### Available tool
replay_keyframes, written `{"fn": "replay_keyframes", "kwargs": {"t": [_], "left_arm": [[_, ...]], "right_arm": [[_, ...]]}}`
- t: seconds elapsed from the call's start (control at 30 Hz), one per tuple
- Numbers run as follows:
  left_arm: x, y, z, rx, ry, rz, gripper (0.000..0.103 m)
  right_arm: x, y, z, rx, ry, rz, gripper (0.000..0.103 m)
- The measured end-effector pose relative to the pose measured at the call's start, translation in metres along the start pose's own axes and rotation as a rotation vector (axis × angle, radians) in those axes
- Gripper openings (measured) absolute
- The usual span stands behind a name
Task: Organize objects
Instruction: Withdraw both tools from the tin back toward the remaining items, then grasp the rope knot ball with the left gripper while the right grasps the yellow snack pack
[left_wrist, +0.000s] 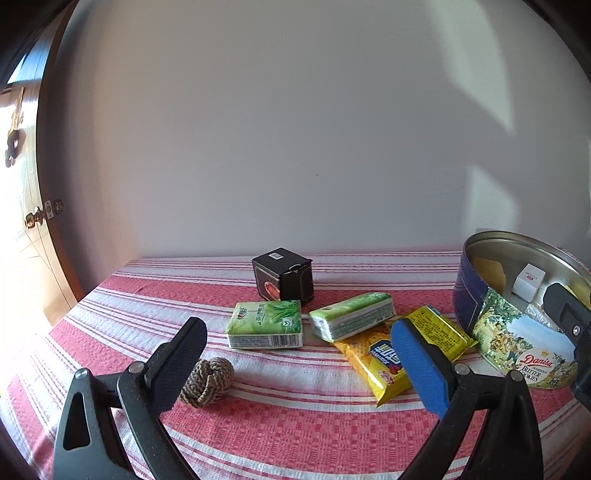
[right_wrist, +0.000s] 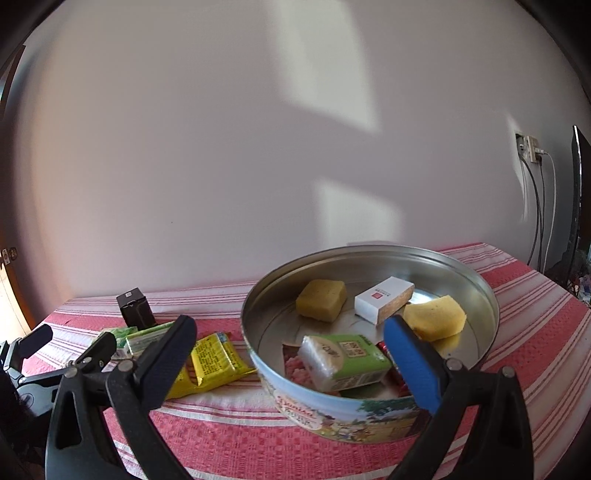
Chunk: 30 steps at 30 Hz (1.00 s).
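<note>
Well, from my remote seat the biggest thing is the desk (left_wrist: 295, 424), covered by a red and white striped cloth. On its right side stands the round cookie tin (right_wrist: 369, 410), lid off. Inside it I see two yellow sponges (right_wrist: 322, 303), a white matchbox-like box (right_wrist: 382, 303), a green tissue pack (right_wrist: 343, 363) leaning near the front wall, and some red wrapping under it that I cannot make out.

Left of the tin, on the cloth, lie two yellow snack packets (left_wrist: 376, 363), overlapping. A second green tissue pack (left_wrist: 351, 315) rests tilted on them, and a third one (left_wrist: 265, 325) lies flat just beside it. Behind these stands a small black box (left_wrist: 283, 274). Nearest me on the left sits a knotted rope ball (left_wrist: 207, 382).

My left gripper (left_wrist: 299, 363) hovers over the loose things with its fingers spread wide, holding nothing. My right gripper (right_wrist: 291, 363) hangs at the tin's front rim, fingers also spread and empty.
</note>
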<state>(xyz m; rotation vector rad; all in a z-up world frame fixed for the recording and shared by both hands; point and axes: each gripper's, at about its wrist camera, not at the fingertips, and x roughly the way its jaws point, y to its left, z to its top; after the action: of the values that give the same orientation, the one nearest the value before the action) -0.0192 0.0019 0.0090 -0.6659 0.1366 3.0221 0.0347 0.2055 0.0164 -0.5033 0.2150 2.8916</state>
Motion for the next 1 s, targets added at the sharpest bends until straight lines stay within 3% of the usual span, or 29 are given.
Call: {"fn": "replay_keyframes", "kwargs": {"t": [0.1, 0.33, 0.6, 0.73, 0.9, 0.97, 1.0], "left_arm": [[0.007, 0.012, -0.001, -0.002, 0.042, 0.02, 0.101], [0.039, 0.05, -0.007, -0.056, 0.216, 0.047, 0.101], [0.081, 0.079, -0.018, -0.134, 0.416, 0.076, 0.101], [0.094, 0.081, -0.022, -0.14, 0.479, 0.072, 0.098], [0.095, 0.082, -0.024, -0.15, 0.485, 0.054, 0.097], [0.093, 0.082, -0.023, -0.143, 0.476, 0.044, 0.09], [0.091, 0.081, -0.022, -0.137, 0.467, 0.041, 0.078]], "right_arm": [[0.003, 0.014, -0.003, -0.032, 0.029, 0.013, 0.102], [0.019, 0.042, -0.013, -0.082, 0.181, 0.104, 0.082], [0.046, 0.074, -0.028, -0.081, 0.361, 0.239, 0.082], [0.068, 0.093, -0.032, -0.107, 0.441, 0.253, 0.073], [0.095, 0.109, -0.032, -0.134, 0.497, 0.238, 0.073], [0.106, 0.115, -0.034, -0.149, 0.534, 0.227, 0.073], [0.112, 0.118, -0.036, -0.153, 0.561, 0.22, 0.074]]}}
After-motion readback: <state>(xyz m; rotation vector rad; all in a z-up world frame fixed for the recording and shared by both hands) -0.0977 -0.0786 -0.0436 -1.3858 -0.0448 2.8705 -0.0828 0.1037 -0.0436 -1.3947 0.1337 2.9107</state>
